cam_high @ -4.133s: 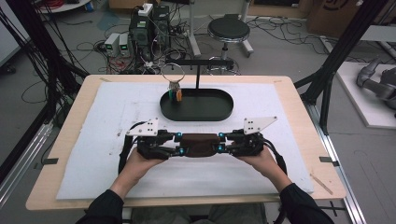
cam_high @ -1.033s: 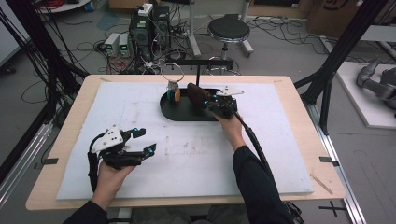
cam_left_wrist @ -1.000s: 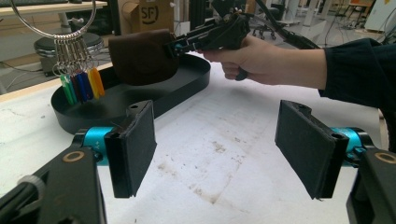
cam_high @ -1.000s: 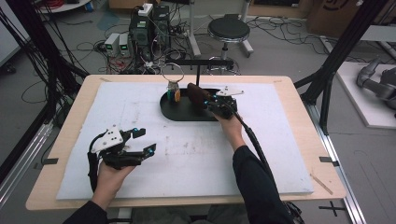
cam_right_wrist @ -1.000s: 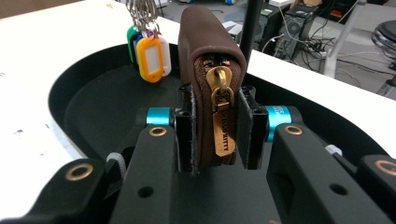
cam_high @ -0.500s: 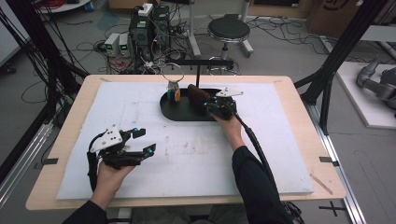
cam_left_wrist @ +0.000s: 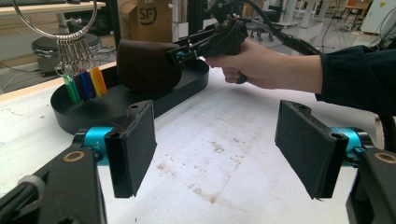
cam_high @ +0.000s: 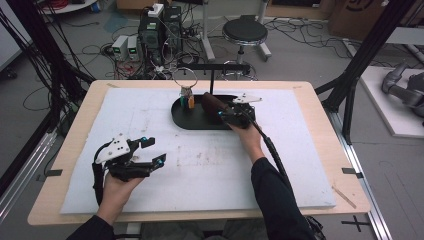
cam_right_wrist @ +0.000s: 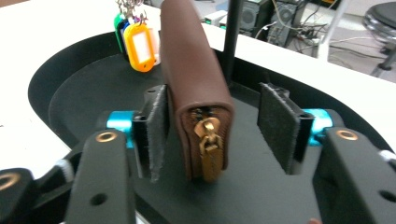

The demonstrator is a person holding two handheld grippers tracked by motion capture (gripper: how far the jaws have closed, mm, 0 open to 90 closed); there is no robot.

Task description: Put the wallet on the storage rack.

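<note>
While right gripper [cam_right_wrist: 212, 135] jaws just opening, wide round upright pouch [cam_right_wrist: 196, 88] on tray [cam_high: 187, 120]: pouch may topple if nudged. Left gripper [cam_left_wrist: 224, 149] wide, empty.

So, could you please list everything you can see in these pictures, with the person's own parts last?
Pouch: one, brown with a brass zip, upright in the tray between the right gripper's jaws.
Tray: one, black, oval, at the far middle of the table.
Key ring: one, metal, with green, blue and orange tags, hanging over the tray.
Stand: one, black, rising from the tray.
Table: one, wooden, under a white mat.
Stool: one, black, beyond the table.
Left gripper: black, open, near left.
Right gripper: black, jaws just opened, the right pad clear of the pouch.
</note>
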